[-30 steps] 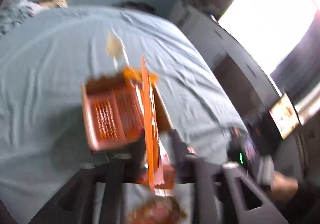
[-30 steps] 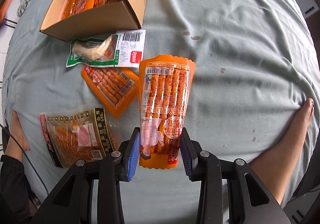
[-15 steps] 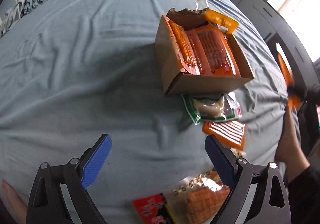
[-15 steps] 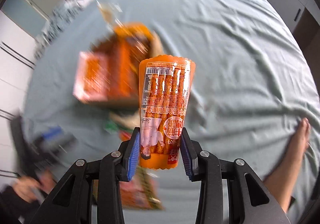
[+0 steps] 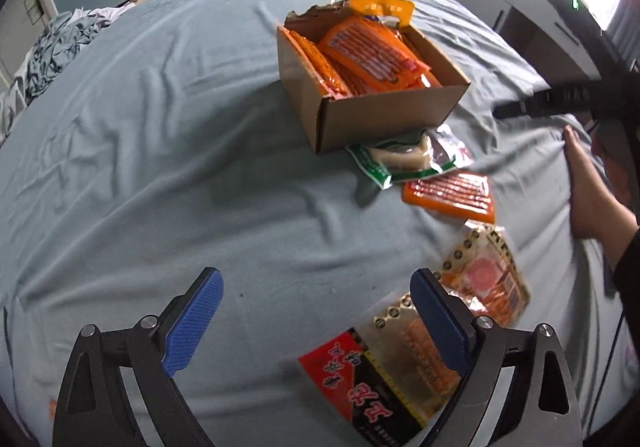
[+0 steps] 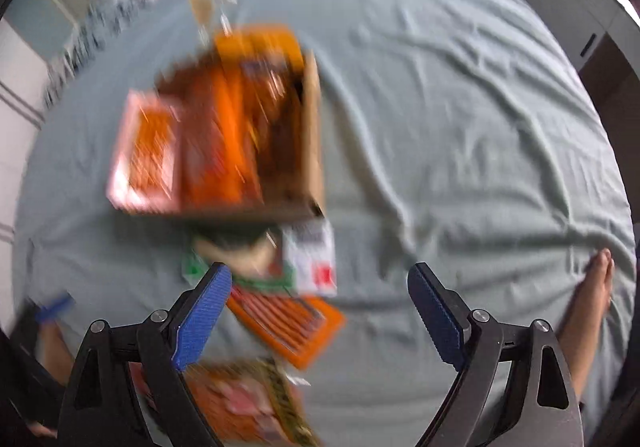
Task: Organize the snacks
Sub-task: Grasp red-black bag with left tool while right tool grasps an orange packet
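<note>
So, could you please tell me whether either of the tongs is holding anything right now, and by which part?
Nothing is held. The left tongs stand open over the bedsheet; the right tongs have just opened, with nothing between them.

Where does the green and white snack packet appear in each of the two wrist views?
Left wrist view: the green and white snack packet lies right of centre, at the near wall of the cardboard box.
Right wrist view: blurred, left of centre, just below the box.
Shared landmark: the cardboard box.
</note>
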